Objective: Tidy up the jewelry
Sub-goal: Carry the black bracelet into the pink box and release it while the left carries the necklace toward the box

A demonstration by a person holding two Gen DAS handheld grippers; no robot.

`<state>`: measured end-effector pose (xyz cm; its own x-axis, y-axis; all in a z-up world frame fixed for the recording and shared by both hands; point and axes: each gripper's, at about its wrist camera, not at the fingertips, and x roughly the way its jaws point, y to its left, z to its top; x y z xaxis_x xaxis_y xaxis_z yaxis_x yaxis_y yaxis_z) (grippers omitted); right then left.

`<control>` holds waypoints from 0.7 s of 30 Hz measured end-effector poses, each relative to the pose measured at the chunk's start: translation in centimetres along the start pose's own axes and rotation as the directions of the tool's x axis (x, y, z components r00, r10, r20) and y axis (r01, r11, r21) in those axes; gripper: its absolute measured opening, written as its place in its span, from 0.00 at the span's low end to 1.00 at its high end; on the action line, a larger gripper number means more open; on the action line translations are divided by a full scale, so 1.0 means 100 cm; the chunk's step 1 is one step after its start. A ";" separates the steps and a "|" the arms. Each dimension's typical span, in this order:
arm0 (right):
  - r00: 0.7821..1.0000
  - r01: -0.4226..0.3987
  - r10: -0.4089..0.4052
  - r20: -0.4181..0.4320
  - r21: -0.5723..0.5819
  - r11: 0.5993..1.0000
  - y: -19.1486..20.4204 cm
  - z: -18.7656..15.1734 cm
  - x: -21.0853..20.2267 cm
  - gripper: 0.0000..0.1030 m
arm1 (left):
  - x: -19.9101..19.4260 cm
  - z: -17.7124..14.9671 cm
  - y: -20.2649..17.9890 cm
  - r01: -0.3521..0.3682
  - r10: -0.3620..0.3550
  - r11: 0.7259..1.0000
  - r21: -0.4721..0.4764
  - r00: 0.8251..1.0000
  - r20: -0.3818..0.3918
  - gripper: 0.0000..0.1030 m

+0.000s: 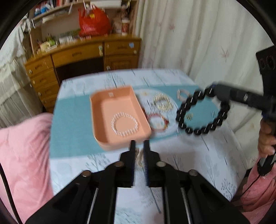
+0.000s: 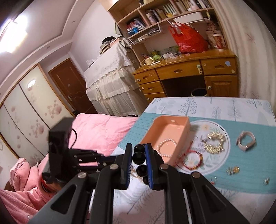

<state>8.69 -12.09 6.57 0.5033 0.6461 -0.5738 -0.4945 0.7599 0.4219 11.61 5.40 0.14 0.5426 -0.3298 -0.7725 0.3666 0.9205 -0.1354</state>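
Ahead of me a wooden desk (image 2: 186, 72) with drawers stands against the wall, open bookshelves (image 2: 155, 15) above it and a red plastic bag (image 2: 188, 39) on its top. A lace-edged white cover (image 2: 110, 74) drapes the furniture beside it. I see pale floral curtains (image 1: 198, 37), a brown door (image 2: 69, 84), a lit ceiling lamp (image 2: 15, 32) and pink bedding (image 2: 98, 131).

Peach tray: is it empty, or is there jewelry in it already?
Not empty. The peach tray holds one pearl bracelet lying flat on its floor. The black bead bracelet is outside it, gripped in the right hand-held gripper.
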 end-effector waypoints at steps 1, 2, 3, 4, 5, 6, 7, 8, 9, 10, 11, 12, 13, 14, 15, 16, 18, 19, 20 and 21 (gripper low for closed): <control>1.000 0.001 -0.001 0.000 -0.003 1.000 0.001 0.003 0.003 0.15 | -0.006 0.007 0.003 -0.006 0.005 1.000 0.003 1.000 0.025 0.04; 1.000 0.006 -0.006 0.000 -0.005 1.000 0.002 0.007 0.007 0.15 | -0.011 0.014 0.006 -0.011 0.011 1.000 0.003 0.999 0.048 0.04; 1.000 0.013 -0.013 -0.002 -0.008 1.000 0.003 0.010 0.012 0.15 | -0.018 0.022 0.009 -0.018 0.017 1.000 0.007 0.997 0.077 0.04; 1.000 0.016 -0.016 -0.003 -0.011 1.000 0.004 0.013 0.016 0.15 | -0.023 0.029 0.011 -0.024 0.023 1.000 0.010 0.994 0.104 0.04; 1.000 0.019 -0.019 -0.004 -0.017 1.000 0.005 0.015 0.021 0.15 | -0.026 0.034 0.013 -0.030 0.029 0.999 0.011 0.992 0.124 0.04; 1.000 0.021 -0.021 -0.008 -0.020 1.000 0.006 0.018 0.027 0.15 | -0.030 0.040 0.015 -0.033 0.031 0.999 0.013 0.989 0.143 0.04; 1.000 0.023 -0.023 -0.011 -0.018 1.000 0.005 0.020 0.031 0.15 | -0.031 0.045 0.019 -0.028 0.026 1.000 0.012 0.987 0.159 0.04; 0.999 0.029 -0.029 -0.017 -0.015 0.999 0.004 0.023 0.039 0.15 | -0.031 0.049 0.021 -0.025 0.023 1.000 0.010 0.986 0.163 0.04; 0.999 0.032 -0.032 -0.020 -0.014 0.999 0.004 0.024 0.043 0.15 | -0.028 0.052 0.024 -0.026 0.024 1.000 0.010 0.986 0.165 0.04; 0.999 0.035 -0.035 -0.025 -0.014 0.999 0.004 0.025 0.050 0.15 | -0.024 0.054 0.026 -0.028 0.027 1.000 0.005 0.987 0.161 0.04; 0.999 0.040 -0.041 -0.033 -0.014 0.999 0.003 0.027 0.059 0.15 | -0.019 0.055 0.029 -0.027 0.027 1.000 0.000 0.988 0.152 0.04; 0.998 0.045 -0.046 -0.038 -0.013 0.999 0.001 0.027 0.065 0.15 | -0.012 0.055 0.032 -0.027 0.028 1.000 -0.010 0.990 0.140 0.04; 0.998 0.051 -0.051 -0.042 -0.011 0.999 0.000 0.027 0.070 0.15 | -0.003 0.054 0.036 -0.027 0.030 0.999 -0.023 0.992 0.120 0.06; 0.997 0.061 -0.061 -0.042 -0.010 0.998 -0.003 0.027 0.077 0.15 | 0.006 0.051 0.039 -0.035 0.038 0.999 -0.035 0.995 0.095 0.08; 0.997 0.070 -0.071 -0.042 -0.012 0.997 -0.005 0.025 0.083 0.15 | 0.013 0.046 0.039 -0.048 0.051 0.998 -0.046 0.995 0.080 0.19; 0.995 0.083 -0.083 -0.047 -0.014 0.996 -0.008 0.022 0.089 0.20 | 0.022 0.040 0.041 -0.075 0.078 0.995 -0.060 0.995 0.053 0.37; 0.991 0.112 -0.111 -0.078 0.003 0.994 -0.013 0.015 0.097 0.40 | 0.039 0.029 0.045 -0.121 0.121 0.990 -0.078 0.993 -0.002 0.58; 0.989 0.122 -0.120 -0.092 0.013 0.993 -0.015 0.013 0.100 0.47 | 0.044 0.025 0.046 -0.132 0.131 0.988 -0.078 0.991 -0.016 0.58; 0.987 0.128 -0.125 -0.105 0.021 0.992 -0.017 0.010 0.101 0.48 | 0.047 0.023 0.047 -0.136 0.133 0.988 -0.079 0.991 -0.033 0.58; 0.986 0.131 -0.128 -0.111 0.022 0.991 -0.019 0.008 0.101 0.48 | 0.049 0.021 0.048 -0.139 0.136 0.987 -0.082 0.990 -0.045 0.60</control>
<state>15.28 -6.97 0.59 0.4806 0.5320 -0.6972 -0.4090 0.8392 0.3584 17.59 7.80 -3.02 0.5525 -0.1921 -0.8111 0.2242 0.9715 -0.0774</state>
